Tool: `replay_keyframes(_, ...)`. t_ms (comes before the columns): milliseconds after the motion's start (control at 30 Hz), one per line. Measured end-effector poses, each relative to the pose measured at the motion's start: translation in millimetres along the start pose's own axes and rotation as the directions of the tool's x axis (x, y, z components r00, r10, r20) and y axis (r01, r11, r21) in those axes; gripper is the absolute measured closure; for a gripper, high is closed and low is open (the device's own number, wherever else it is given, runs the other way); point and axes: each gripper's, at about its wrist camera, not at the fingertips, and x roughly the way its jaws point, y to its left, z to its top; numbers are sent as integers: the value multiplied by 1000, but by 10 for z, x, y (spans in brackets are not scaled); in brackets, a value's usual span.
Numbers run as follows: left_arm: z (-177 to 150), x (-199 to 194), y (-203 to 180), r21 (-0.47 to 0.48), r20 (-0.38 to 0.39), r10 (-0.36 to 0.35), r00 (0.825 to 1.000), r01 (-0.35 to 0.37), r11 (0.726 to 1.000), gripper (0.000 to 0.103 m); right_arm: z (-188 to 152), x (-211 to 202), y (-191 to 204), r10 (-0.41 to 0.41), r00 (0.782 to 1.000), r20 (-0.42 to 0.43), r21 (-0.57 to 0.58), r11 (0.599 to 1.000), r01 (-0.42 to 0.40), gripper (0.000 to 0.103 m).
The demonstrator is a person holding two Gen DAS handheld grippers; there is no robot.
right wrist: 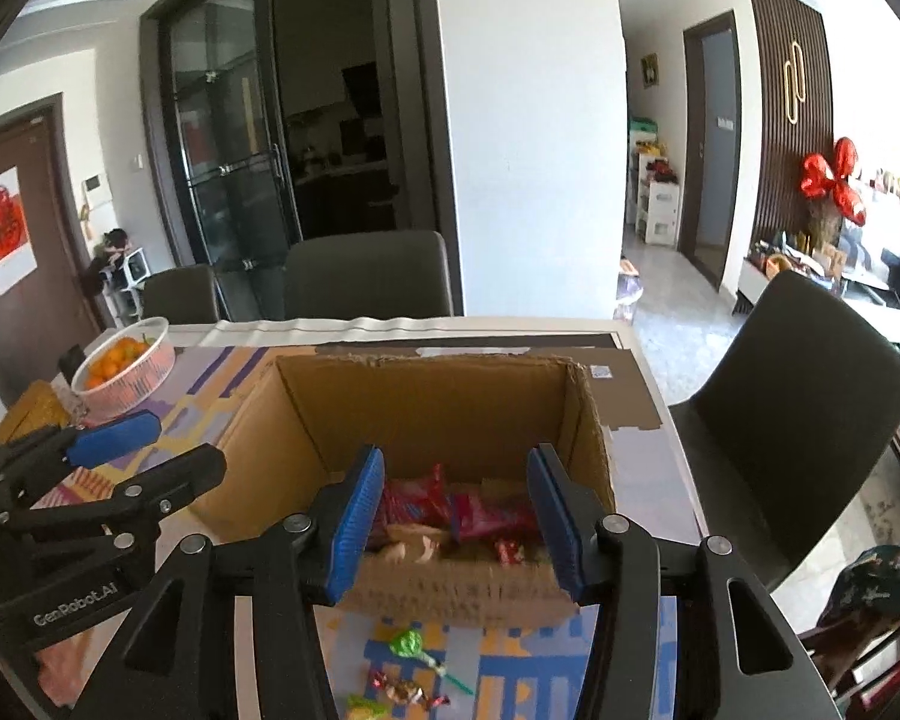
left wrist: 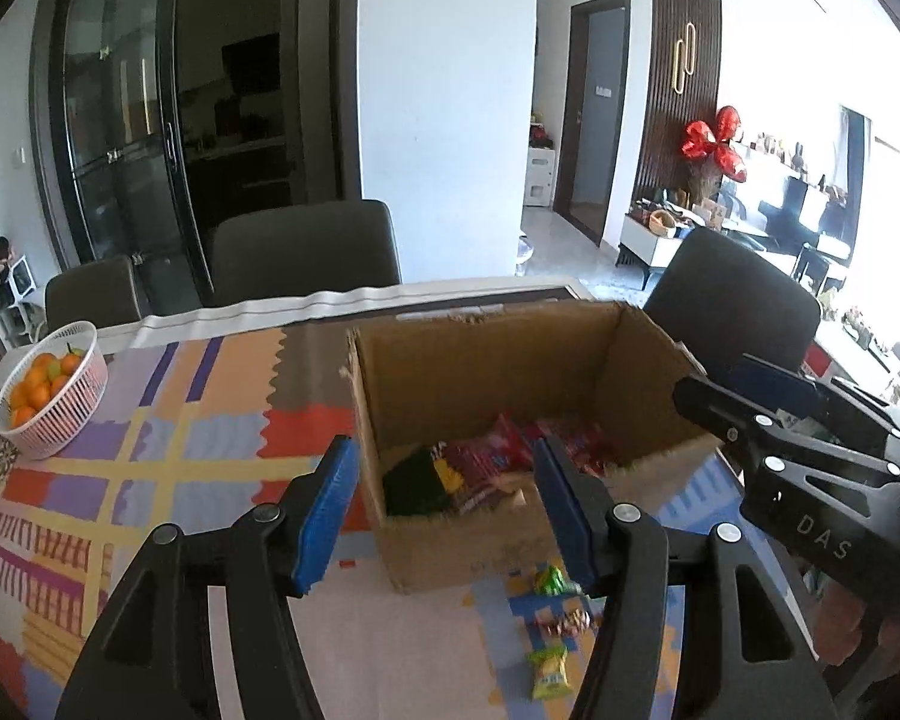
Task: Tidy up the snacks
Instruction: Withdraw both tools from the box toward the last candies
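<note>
An open cardboard box (left wrist: 498,372) (right wrist: 444,414) stands on the patterned table mat. Inside it lie red snack packets (left wrist: 504,450) (right wrist: 480,510) and a dark green packet (left wrist: 417,480). My left gripper (left wrist: 447,510) hovers over the box's near left corner, open, with nothing between its blue pads. My right gripper (right wrist: 456,525) hangs over the near wall, also open and empty. Each gripper shows in the other's view, the right gripper (left wrist: 720,384) at the box's right side and the left gripper (right wrist: 159,450) at its left. Loose sweets lie in front of the box: a green lollipop (right wrist: 408,642) (left wrist: 549,579), a red-and-white candy (left wrist: 564,621) and a yellow-green packet (left wrist: 549,672).
A white basket of oranges (left wrist: 84,408) (right wrist: 150,369) sits at the table's far left. Dark chairs (left wrist: 306,252) (right wrist: 810,420) stand behind the table and at its right end. The patterned mat (left wrist: 180,450) lies bare between basket and box.
</note>
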Motion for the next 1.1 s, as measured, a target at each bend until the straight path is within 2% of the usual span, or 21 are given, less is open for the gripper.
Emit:
replay_keyframes(433, -552, -235, -337, 8, -68, -11, 998, 12, 1000, 43, -432, -314, -75, 70, 997, -35, -67, 995, -72, 52)
replay_keyframes(700, -982, -77, -464, 11, -146, -22, 989, 24, 1000, 45, -737, -306, -61, 78, 993, -90, -157, 983, -91, 52)
replay_keyframes(900, -1198, 79, -525, 3, -176, -49, 983, 51, 999, 48, -942, -222, -85, 102, 985, -139, -157, 980, -124, 52)
replay_keyframes(1100, -1378, 307, -540, -22, -229, -93, 969, 90, 996, 52, -1131, -75, -94, 121, 973, -198, -147, 977, -152, 52)
